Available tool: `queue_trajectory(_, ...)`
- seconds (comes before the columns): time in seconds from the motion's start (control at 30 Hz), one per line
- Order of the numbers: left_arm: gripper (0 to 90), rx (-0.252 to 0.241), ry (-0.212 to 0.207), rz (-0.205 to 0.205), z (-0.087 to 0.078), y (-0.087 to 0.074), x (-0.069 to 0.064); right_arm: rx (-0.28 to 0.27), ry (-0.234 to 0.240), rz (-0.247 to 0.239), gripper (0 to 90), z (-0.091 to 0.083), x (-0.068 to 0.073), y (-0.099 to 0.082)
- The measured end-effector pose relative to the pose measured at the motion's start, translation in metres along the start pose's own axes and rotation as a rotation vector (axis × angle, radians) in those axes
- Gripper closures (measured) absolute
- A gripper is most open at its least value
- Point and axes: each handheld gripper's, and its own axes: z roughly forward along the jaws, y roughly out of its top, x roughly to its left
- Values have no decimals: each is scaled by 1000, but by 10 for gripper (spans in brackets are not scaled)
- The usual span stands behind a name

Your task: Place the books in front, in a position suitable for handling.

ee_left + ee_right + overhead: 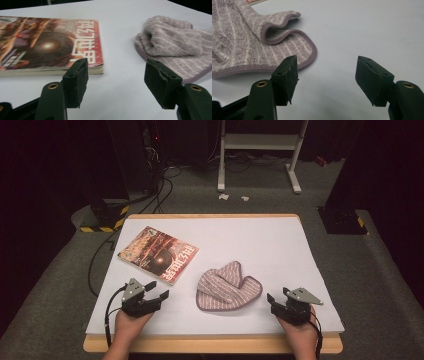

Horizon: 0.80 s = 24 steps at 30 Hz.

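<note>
A crumpled purple striped cloth (227, 286) lies near the front middle of the white table (260, 240). A red magazine (159, 254) lies flat to its left. My left gripper (157, 291) rests at the front left, open and empty, its jaws pointing between the magazine (50, 45) and the cloth (175, 42). At the front right, my right gripper (274, 300) stands open with nothing between its jaws, just right of the cloth (249, 45). In the left gripper view the left gripper (116, 82) holds nothing. In the right gripper view the right gripper (327, 80) hovers over bare table.
A wooden edge (210, 344) runs along the table's front. Beyond the table are grey carpet, a white stand (260, 150), dark equipment with cables (150, 170) at the back left, and black boxes at both far corners.
</note>
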Motion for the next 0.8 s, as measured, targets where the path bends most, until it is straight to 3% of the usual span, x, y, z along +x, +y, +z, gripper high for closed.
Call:
queue_trajectory(0.07,356,2,-9,9,3,1,-3,0,-1,6,353,-1,0,0)
queue_trajectory(0.1,369,17,-51,12,12,5,-10,-4,-9,6,352,-3,-1,-1)
queue_trajectory(0.17,372,29,-75,28,23,11,-19,-10,-17,9,353,-4,-2,-1)
queue_trajectory(0.23,367,42,-77,62,35,19,-30,-11,-15,11,353,-5,-4,-1)
queue_trajectory(0.33,348,57,-102,62,49,26,-39,-11,-7,10,361,-4,-4,-1)
queue_trajectory(0.37,347,74,-120,56,63,32,-45,-3,-2,3,364,-2,-2,-1)
queue_trajectory(0.4,347,74,-120,56,63,32,-45,-4,2,1,364,-2,-2,-1)
queue_trajectory(0.47,347,100,-152,52,83,40,-53,-6,10,-5,366,-1,0,-1)
queue_trajectory(0.6,353,153,-157,84,105,48,-65,-8,25,-15,365,0,5,0)
queue_trajectory(0.7,467,170,-173,70,112,49,-67,-16,59,-30,361,0,14,3)
queue_trajectory(0.8,680,150,-181,93,109,49,-69,-19,109,-59,354,3,30,6)
